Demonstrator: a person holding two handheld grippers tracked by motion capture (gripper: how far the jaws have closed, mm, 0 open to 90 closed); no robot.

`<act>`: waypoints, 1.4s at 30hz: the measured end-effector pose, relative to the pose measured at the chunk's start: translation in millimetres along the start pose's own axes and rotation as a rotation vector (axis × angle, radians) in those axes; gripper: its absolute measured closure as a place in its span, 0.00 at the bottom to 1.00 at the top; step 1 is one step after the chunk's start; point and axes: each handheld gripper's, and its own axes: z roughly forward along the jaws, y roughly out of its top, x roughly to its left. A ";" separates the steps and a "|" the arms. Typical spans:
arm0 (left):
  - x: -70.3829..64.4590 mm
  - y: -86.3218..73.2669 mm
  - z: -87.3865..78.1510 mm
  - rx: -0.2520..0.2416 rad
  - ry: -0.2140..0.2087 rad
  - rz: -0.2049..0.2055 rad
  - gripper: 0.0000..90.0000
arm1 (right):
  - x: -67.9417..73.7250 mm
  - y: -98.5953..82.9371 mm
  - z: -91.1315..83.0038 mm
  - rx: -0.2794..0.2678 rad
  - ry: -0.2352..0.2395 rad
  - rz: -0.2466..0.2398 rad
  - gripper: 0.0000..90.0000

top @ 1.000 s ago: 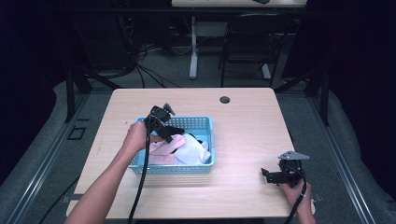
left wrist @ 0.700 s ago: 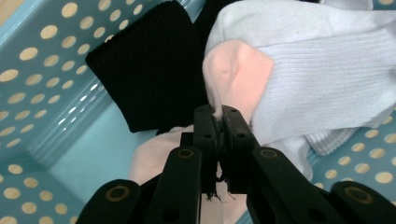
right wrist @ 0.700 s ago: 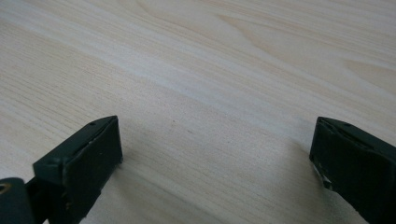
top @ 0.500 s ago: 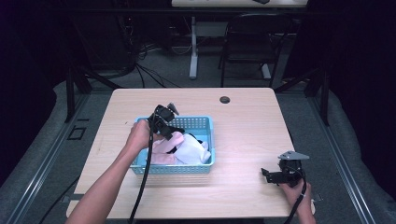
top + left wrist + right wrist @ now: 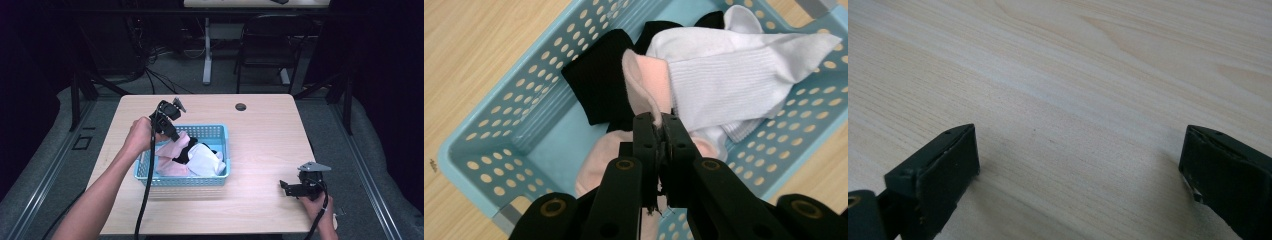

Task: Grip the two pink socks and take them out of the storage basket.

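Pink sock (image 5: 646, 85) pinched by its edge between the closed jaws of the left gripper (image 5: 659, 120), lifted partly above blue basket (image 5: 519, 145); white sock (image 5: 734, 65) and black ones below; nothing removed yet, judging; right gripper (image 5: 1078, 160) wide open, empty, on table (image 5: 1098, 60).

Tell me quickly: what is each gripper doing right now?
Left gripper: shut on the pink sock, above the blue basket.
Right gripper: open, holding nothing, over the table.

The basket (image 5: 150, 176) stands left of centre on the tabletop (image 5: 265, 135); the socks (image 5: 200, 157) lie in it.
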 end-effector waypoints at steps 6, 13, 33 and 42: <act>1.2 6.1 -8.3 -0.010 -0.020 -0.001 0.96 | 0.2 -0.1 -0.1 -0.001 -0.001 0.001 0.03; 1.1 9.4 -19.9 -0.024 -0.037 0.004 0.96 | 0.1 -0.1 0.0 -0.001 0.000 0.000 0.03; 17.9 0.4 -73.8 -0.090 -0.032 -0.028 0.97 | 0.2 -0.1 -0.3 0.003 -0.003 0.000 0.03; 31.1 -10.6 -92.8 -0.100 -0.011 -0.052 0.97 | 0.1 -0.2 0.2 -0.002 -0.001 0.000 0.03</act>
